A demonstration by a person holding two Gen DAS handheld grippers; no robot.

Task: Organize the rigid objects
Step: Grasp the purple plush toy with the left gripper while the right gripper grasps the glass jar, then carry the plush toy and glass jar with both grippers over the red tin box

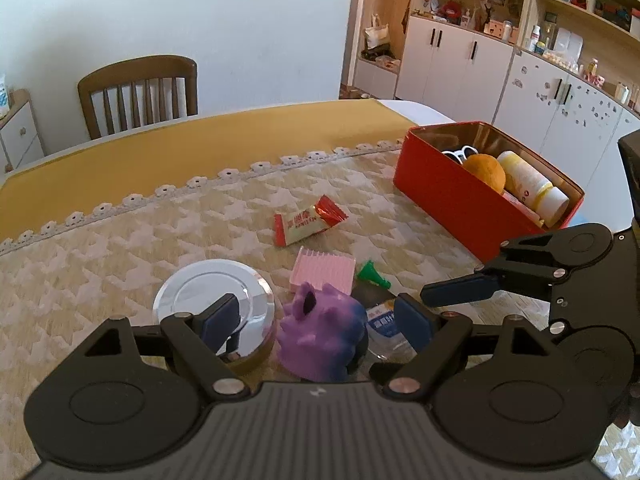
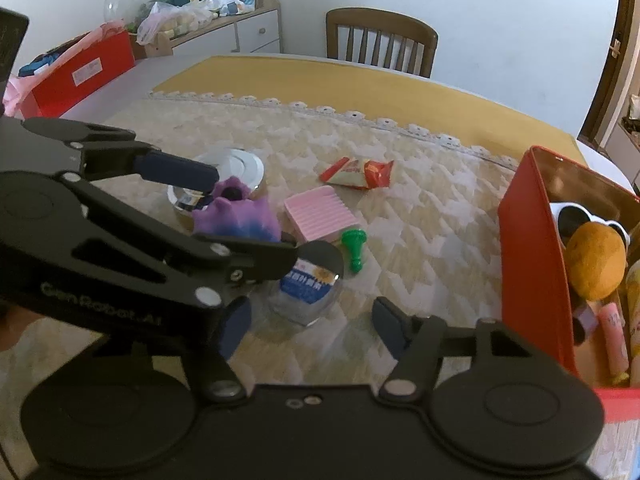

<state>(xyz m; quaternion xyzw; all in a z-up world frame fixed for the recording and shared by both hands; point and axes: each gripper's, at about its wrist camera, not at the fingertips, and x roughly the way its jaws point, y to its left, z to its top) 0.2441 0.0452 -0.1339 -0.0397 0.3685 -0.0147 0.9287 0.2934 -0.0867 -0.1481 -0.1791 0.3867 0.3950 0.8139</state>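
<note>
Straddling the purple toy [image 1: 320, 332], the left claw [image 1: 316, 320] gapes unclenched; right claw [image 2: 310, 320] brackets the clear jar [image 2: 306, 284], loose.

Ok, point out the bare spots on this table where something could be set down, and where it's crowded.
Free: the patterned cloth left of the snack packet, out to the lace trim, and the yellow strip beyond it toward the chair.
Crowded: the cluster of silver lid, purple toy, pink comb, green piece and clear jar. The red tin looks nearly full.
</note>
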